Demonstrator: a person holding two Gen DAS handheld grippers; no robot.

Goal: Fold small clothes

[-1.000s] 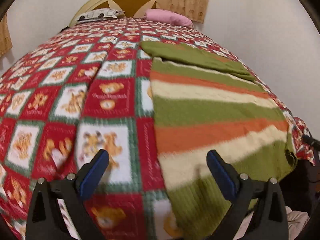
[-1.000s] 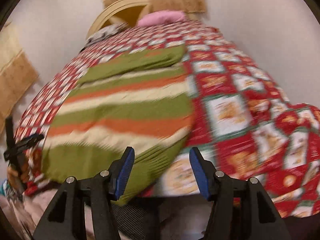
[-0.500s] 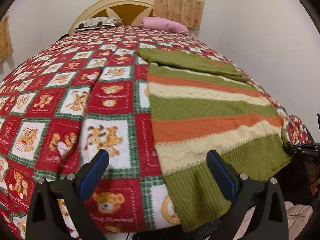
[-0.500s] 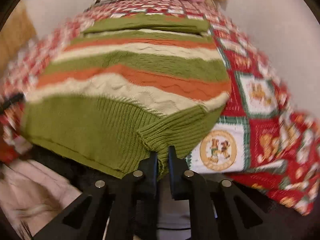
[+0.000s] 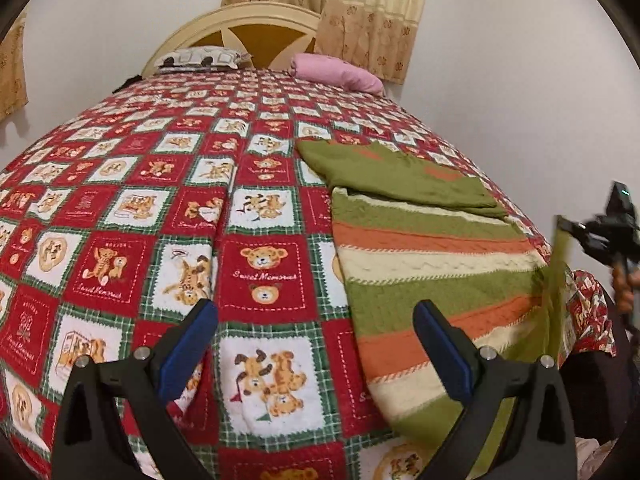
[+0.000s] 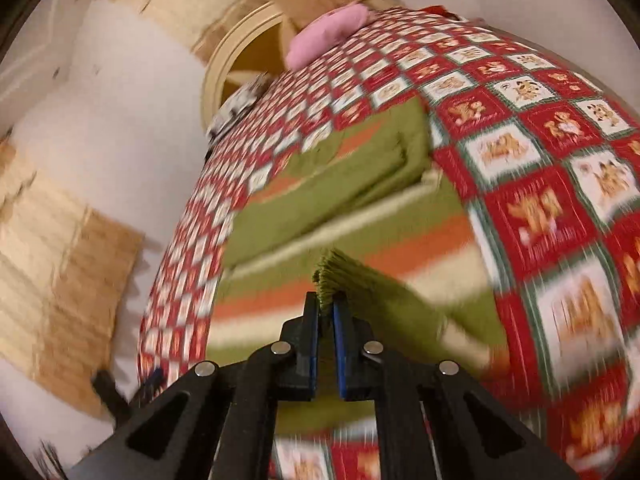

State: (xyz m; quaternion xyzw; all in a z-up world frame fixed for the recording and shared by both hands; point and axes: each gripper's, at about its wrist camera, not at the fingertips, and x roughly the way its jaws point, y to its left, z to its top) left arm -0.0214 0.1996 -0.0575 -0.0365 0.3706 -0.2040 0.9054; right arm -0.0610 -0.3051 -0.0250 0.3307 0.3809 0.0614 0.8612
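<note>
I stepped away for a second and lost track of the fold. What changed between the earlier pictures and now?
The right gripper, open a second ago, closed on the striped sweater's green hem and has lifted that corner up off the bed. The left gripper stays open, holding nothing, above the quilt. The sweater's far folded part hasn't moved.

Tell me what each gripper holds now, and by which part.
The right gripper pinches the striped sweater by its green ribbed hem edge. The left gripper is open and holds nothing.
</note>
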